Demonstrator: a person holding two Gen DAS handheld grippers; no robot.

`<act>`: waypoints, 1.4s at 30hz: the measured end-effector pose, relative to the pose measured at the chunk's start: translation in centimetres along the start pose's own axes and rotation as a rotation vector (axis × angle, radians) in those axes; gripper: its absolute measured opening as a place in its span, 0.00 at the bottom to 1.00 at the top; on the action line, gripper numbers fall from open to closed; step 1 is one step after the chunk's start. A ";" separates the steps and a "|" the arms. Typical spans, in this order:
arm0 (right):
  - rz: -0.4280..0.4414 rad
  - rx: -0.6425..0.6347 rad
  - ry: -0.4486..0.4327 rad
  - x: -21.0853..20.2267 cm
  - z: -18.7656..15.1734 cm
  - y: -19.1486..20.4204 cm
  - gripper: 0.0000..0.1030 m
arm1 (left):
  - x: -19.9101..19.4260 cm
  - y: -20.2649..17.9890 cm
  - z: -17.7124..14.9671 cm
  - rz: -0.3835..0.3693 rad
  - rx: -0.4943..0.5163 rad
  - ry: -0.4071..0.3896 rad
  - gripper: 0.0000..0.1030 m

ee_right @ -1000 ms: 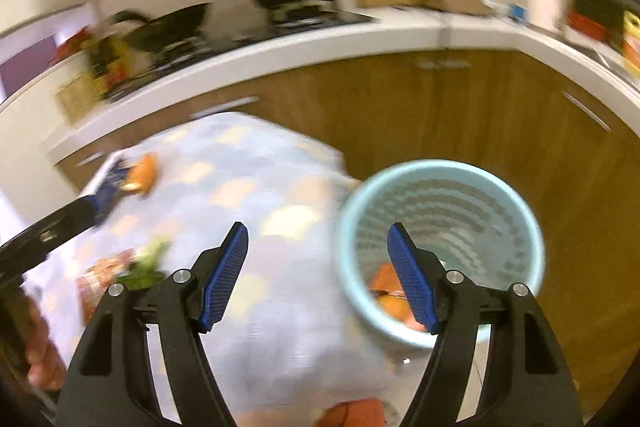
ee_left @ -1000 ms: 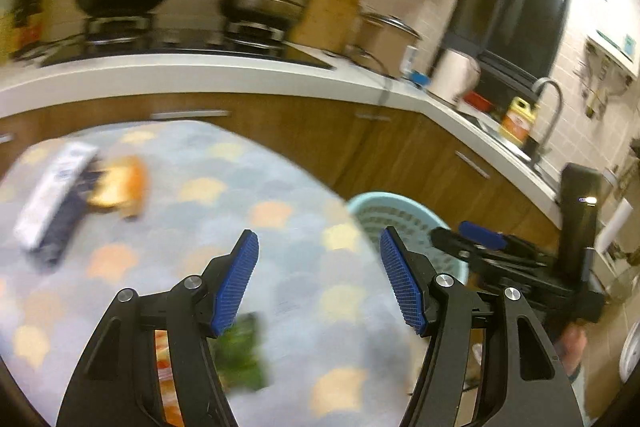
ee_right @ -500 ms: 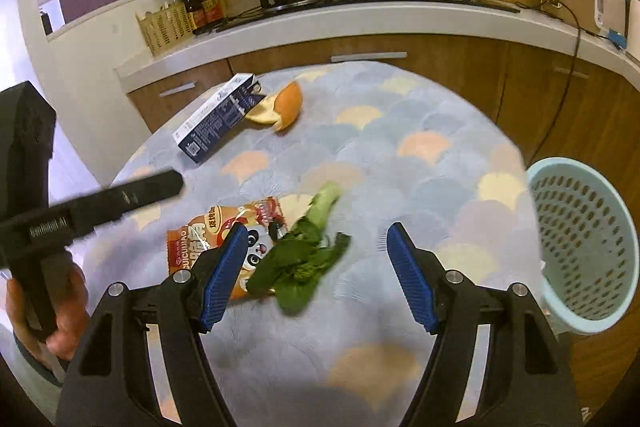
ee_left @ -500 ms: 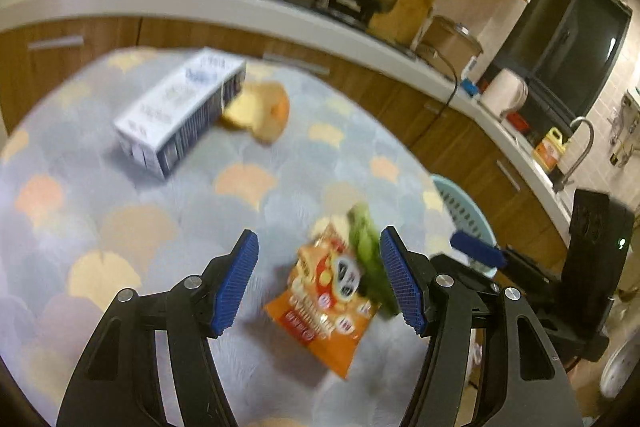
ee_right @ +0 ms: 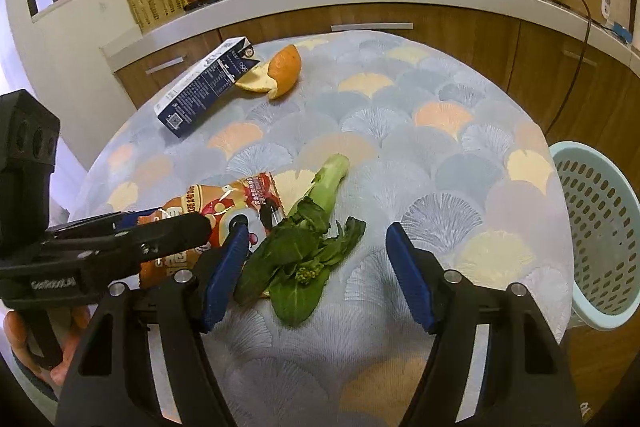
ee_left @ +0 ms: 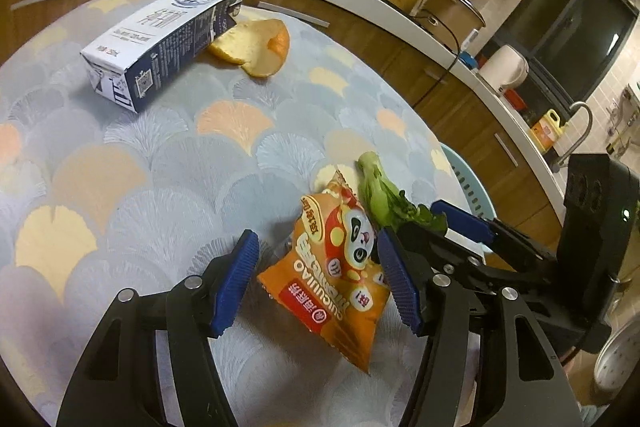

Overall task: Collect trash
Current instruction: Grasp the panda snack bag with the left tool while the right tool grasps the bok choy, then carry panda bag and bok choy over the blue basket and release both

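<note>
Our left claw (ee_left: 318, 277) hangs wide over the snack bag (ee_left: 340, 267), which lies between its blue pads without either pad pressing on it. Our right claw (ee_right: 316, 263) is also wide but closing; the greens (ee_right: 304, 251) lie flat between its pads, untouched. The bag and the greens lie side by side on the near part of the round bench (ee_right: 420, 155), the stalk end of the greens just beside the bag's torn top. The tip of the left claw crosses in front of the bag in the right wrist view, and one blue pad of the right claw shows beside the greens in the left wrist view. Farther back on the bench a milk carton (ee_left: 160, 43) lies on its side, with an orange peel (ee_left: 256, 47) touching its open end. A pale blue basket (ee_right: 596, 235) stands just off the bench's right edge; we cannot tell from here what is in it.
</note>
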State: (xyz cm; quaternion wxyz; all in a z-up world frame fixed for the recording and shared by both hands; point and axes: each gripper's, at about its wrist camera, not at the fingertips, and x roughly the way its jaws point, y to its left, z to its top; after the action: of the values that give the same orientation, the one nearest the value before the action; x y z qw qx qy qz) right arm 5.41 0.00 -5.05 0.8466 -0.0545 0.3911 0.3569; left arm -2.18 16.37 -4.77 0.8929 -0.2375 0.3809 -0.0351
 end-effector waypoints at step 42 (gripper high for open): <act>-0.222 0.129 -0.202 -10.7 1.2 -11.8 0.14 | 0.6 -14.4 5.8 -0.119 0.248 -0.100 0.08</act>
State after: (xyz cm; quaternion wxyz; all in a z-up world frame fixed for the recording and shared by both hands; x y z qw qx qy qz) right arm 9.09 -14.28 1.06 0.9175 -0.0067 0.3179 0.2391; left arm 4.01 5.79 4.81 0.9296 -0.1488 0.3140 -0.1231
